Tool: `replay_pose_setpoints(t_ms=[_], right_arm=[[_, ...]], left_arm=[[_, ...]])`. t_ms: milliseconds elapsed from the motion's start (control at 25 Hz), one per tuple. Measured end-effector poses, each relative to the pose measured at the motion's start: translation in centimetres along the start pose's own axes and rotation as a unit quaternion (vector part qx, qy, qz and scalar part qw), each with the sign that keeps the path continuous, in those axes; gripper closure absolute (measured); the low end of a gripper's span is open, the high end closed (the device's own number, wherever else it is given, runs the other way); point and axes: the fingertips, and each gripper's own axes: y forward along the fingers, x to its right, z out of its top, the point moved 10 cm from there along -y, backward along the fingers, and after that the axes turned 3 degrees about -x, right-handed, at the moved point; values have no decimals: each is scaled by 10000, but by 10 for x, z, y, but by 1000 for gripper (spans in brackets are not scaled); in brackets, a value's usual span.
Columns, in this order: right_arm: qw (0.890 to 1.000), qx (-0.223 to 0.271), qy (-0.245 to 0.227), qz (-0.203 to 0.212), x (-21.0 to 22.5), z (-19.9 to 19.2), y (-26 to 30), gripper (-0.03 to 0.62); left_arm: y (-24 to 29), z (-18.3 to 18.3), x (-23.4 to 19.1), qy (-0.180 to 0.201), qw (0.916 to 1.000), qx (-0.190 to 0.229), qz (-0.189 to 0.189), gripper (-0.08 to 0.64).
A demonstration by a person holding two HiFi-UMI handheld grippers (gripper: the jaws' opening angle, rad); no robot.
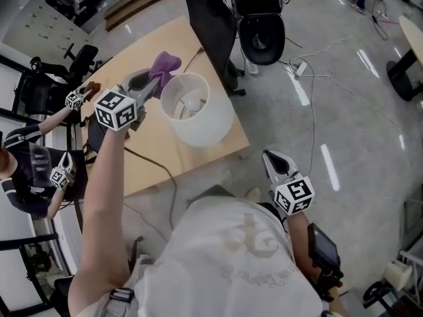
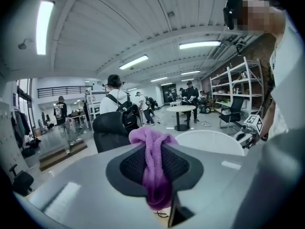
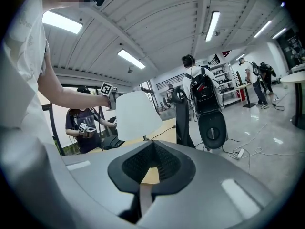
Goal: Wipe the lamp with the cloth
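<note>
Closest in, white T-shirt point(image 1: 231, 256) of the wearer, filling the bottom of the head view. Just past it on the right, right claw point(image 1: 271, 157) held low over the grey floor point(image 1: 344, 111), off the near right corner of the light wooden tabletop point(image 1: 149, 154), marker cube point(image 1: 294, 195) toward the body. Jaws drawn together, nothing between them.

On the left, bare forearm point(image 1: 106, 197) stretched up and forward to the left claw point(image 1: 153, 84), clamped on a purple cloth point(image 1: 165, 63). In the left gripper view, cloth bunched above the pads point(image 2: 133, 166) and hanging down between them.

Cloth up in the air at the far-left rim of the lamp point(image 1: 197, 121), just beside its white drum shade point(image 1: 215, 127). Contact with the rim not discernible. Lamp upright on the tabletop, toward the right edge, bulb point(image 1: 192, 102) visible down inside the shade. Dark cable point(image 1: 166, 174) trailing across the near part of the tabletop and over its near edge.

Beyond the lamp, black upright panel point(image 1: 210, 25) at the far corner of the tabletop. Farther out on the floor, white power strip point(image 1: 301, 67) with cords running from it.

Off to the left of the tabletop, second person point(image 1: 26, 170) in a dark shirt, holding marker-cubed grippers point(image 1: 75, 99).
</note>
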Motion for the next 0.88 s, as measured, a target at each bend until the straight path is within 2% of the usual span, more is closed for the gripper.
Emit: replay_pose_setpoints(t_ms=[120, 240, 400, 680, 800, 880], right_arm=[[9999, 26, 48, -150, 0, -1, 1, 580], [9996, 20, 94, -279, 3, 2, 2, 580], [9987, 1, 145, -497, 12, 10, 0, 580], [9962, -34, 215, -848, 10, 7, 3, 580], [9949, -7, 217, -986, -8, 8, 14, 580], [9943, 9, 210, -1049, -13, 9, 18, 580]], left_arm=[[16, 1, -1, 257, 9989, -194, -350, 485], [35, -7, -9, 278, 9974, -428, -517, 486], [68, -28, -12, 392, 9907, -979, -859, 486], [104, -73, -19, 192, 9776, -1511, -1452, 488], [101, -84, -34, 266, 9738, -1573, -1618, 488], [100, -75, -42, 287, 9746, -1415, -1712, 488]])
